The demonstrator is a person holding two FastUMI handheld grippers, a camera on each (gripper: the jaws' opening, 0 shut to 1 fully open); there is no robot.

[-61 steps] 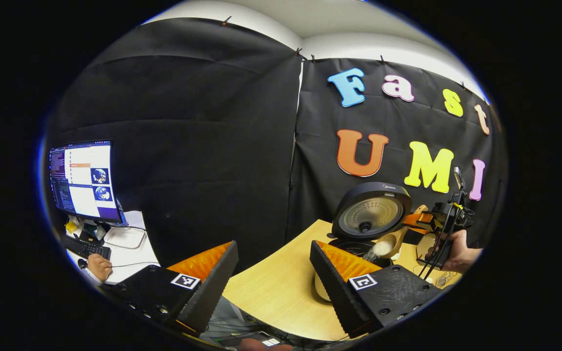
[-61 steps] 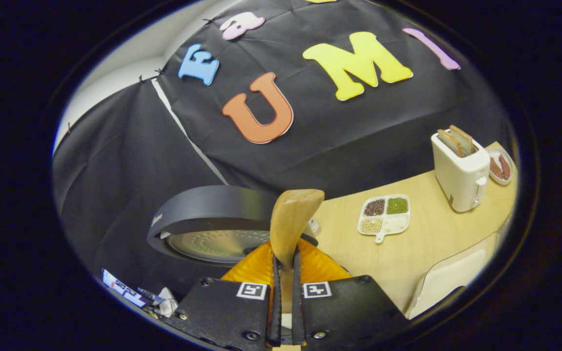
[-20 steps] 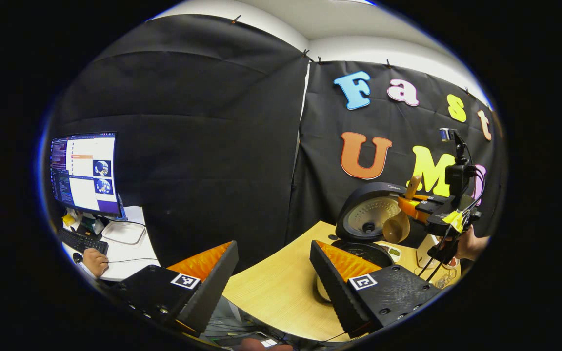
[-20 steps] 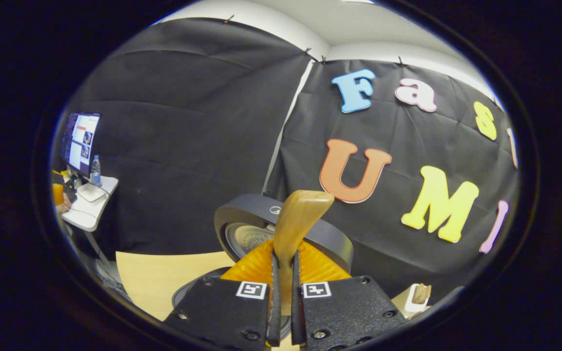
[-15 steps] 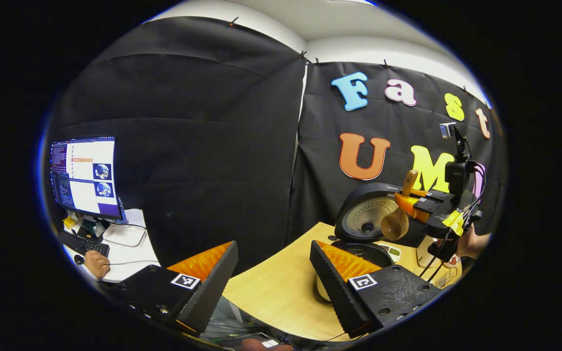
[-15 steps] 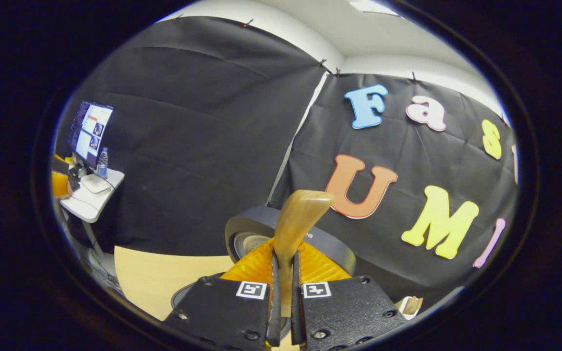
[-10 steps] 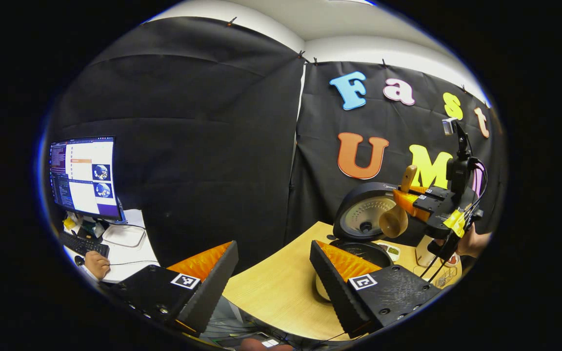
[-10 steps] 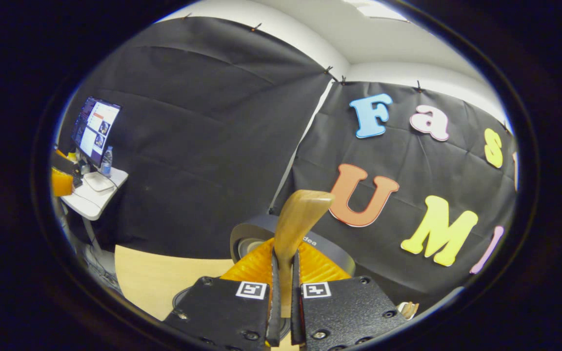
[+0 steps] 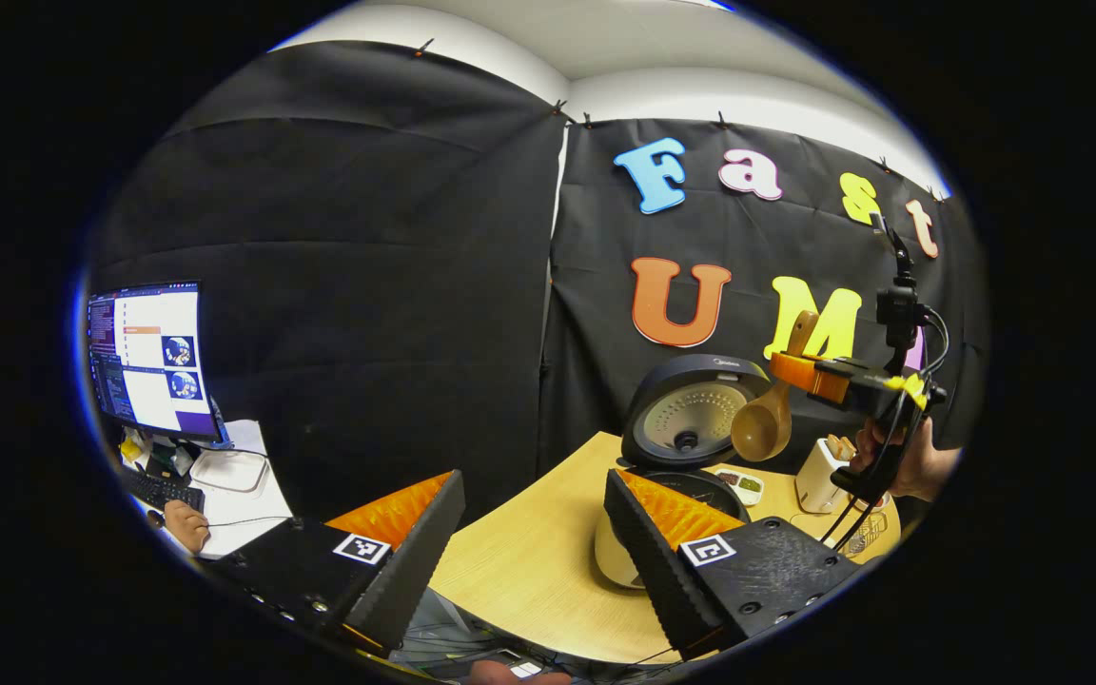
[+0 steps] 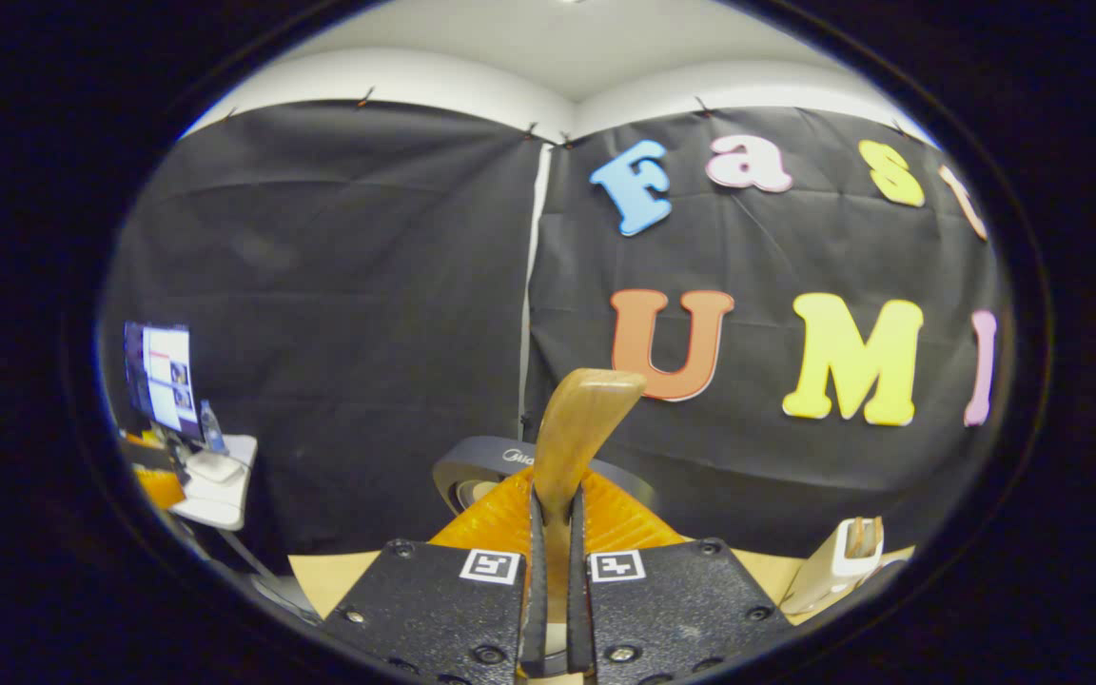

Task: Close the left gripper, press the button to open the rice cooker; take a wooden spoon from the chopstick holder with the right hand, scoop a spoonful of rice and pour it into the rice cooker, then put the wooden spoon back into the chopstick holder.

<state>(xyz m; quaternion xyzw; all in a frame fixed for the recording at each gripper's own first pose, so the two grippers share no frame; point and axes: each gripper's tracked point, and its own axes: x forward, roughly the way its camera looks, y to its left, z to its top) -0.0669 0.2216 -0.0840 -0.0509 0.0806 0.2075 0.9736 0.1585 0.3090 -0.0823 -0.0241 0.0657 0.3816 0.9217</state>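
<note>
My right gripper (image 10: 553, 533) is clamped on wooden spoon (image 10: 575, 428); handle upright, bowl hanging empty over table. Chopstick holder not made out, so return direction unclear. Rice cooker (image 9: 691, 428) open, below-left of spoon. My left gripper (image 9: 534, 533): fingers apart, idle, farther off.

Right gripper (image 10: 553, 518) at bottom centre, fingers pressed together on the handle of the wooden spoon (image 10: 575, 442). Handle standing up between the fingers, leaning slightly right, its rounded end highest; spoon's bowl hidden. Directly behind the fingers, the raised dark lid of the rice cooker (image 10: 481, 466), partly covered by them. Strips of light wooden table (image 10: 329, 576) on either side of the gripper. White toaster (image 10: 838, 561) at lower right on the table, a slice sticking out of its top. Far off at left, a lit monitor (image 10: 166, 376) above a small white desk (image 10: 215, 499), a bottle (image 10: 211, 423) beside the monitor. Black cloth wall behind everything, white ceiling above.
</note>
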